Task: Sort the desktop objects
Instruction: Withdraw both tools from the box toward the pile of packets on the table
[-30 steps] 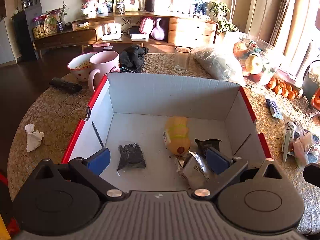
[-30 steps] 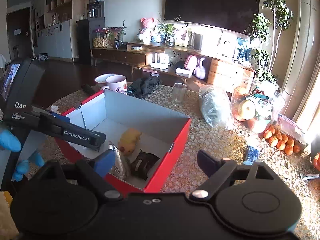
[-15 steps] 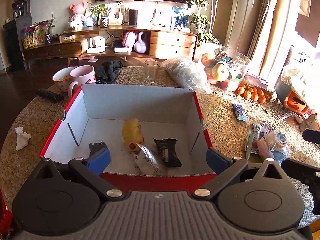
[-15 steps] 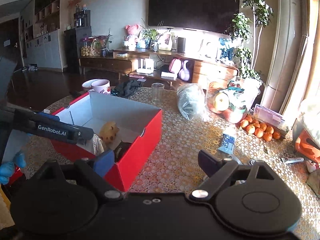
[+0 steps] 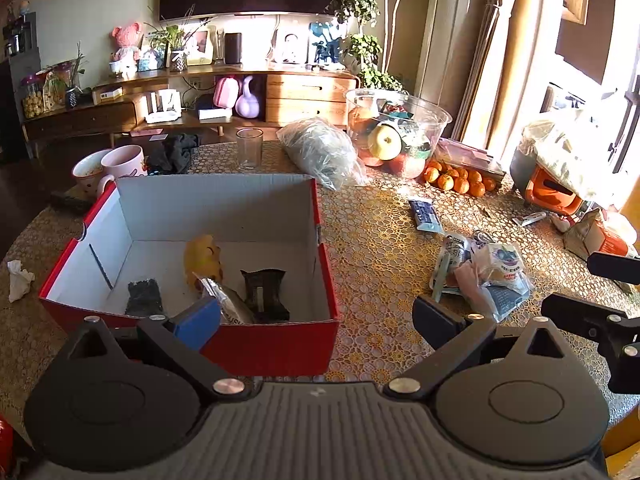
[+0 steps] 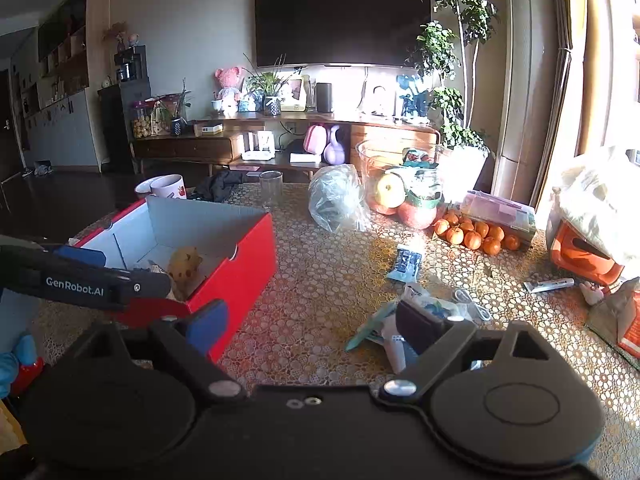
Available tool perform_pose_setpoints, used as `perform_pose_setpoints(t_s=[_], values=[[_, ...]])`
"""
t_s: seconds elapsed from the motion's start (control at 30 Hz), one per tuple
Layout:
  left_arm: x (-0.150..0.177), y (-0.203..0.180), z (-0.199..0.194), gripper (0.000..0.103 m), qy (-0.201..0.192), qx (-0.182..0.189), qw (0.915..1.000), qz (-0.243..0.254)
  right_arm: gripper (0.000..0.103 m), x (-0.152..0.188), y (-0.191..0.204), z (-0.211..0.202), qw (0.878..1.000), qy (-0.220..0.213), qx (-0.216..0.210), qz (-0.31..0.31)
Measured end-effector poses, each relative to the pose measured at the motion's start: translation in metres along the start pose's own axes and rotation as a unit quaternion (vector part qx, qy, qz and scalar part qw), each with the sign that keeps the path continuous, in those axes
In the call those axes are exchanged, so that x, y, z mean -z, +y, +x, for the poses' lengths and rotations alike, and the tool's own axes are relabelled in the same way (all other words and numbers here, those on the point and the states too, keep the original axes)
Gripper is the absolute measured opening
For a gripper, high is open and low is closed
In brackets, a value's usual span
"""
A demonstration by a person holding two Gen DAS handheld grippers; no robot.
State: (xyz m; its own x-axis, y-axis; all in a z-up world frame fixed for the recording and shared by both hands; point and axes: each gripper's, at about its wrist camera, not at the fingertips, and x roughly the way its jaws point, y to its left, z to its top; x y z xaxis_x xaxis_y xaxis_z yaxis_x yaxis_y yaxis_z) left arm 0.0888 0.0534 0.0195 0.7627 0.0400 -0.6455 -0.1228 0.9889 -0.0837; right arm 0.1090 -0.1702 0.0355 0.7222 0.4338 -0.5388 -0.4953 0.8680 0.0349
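A red cardboard box (image 5: 276, 344) with a white inside sits on the table at the left. In it lie a yellow toy (image 5: 202, 258), a black packet (image 5: 264, 290), a silver packet (image 5: 224, 300) and a small dark bag (image 5: 143, 298). My left gripper (image 5: 316, 318) is open and empty, above the box's near right corner. A pile of snack packets (image 5: 484, 276) lies to the right. My right gripper (image 6: 312, 326) is open and empty; its right finger is over that pile (image 6: 424, 308). The box (image 6: 240, 264) is to its left.
A blue sachet (image 5: 424, 210), tangerines (image 5: 460, 180), a clear fruit bowl (image 5: 396, 132), a plastic bag (image 5: 324, 152), a glass (image 5: 249, 148), two mugs (image 5: 120, 166), a crumpled tissue (image 5: 18, 280) and an orange-and-grey item (image 5: 548, 192) sit on the lace-covered table.
My left gripper has drawn back out of the box and swung right, still open. My right gripper has swung right, from beside the box toward the packet pile.
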Motion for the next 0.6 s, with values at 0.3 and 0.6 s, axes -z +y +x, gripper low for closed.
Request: perform_pose_setpoints(t_s=[0.3,0.6], values=[[0.009,-0.033,0.004,0.103,-0.019,0.022,0.9993,0.025,0.091,0.017,-0.029,-0.006,0.999,0.0,0.028,0.026],[0.022,-0.069,0.027,0.102,-0.023,0.055,0.9959,0.068,0.091,0.035,-0.066,0.0,0.997,0.012,0.06,0.051]])
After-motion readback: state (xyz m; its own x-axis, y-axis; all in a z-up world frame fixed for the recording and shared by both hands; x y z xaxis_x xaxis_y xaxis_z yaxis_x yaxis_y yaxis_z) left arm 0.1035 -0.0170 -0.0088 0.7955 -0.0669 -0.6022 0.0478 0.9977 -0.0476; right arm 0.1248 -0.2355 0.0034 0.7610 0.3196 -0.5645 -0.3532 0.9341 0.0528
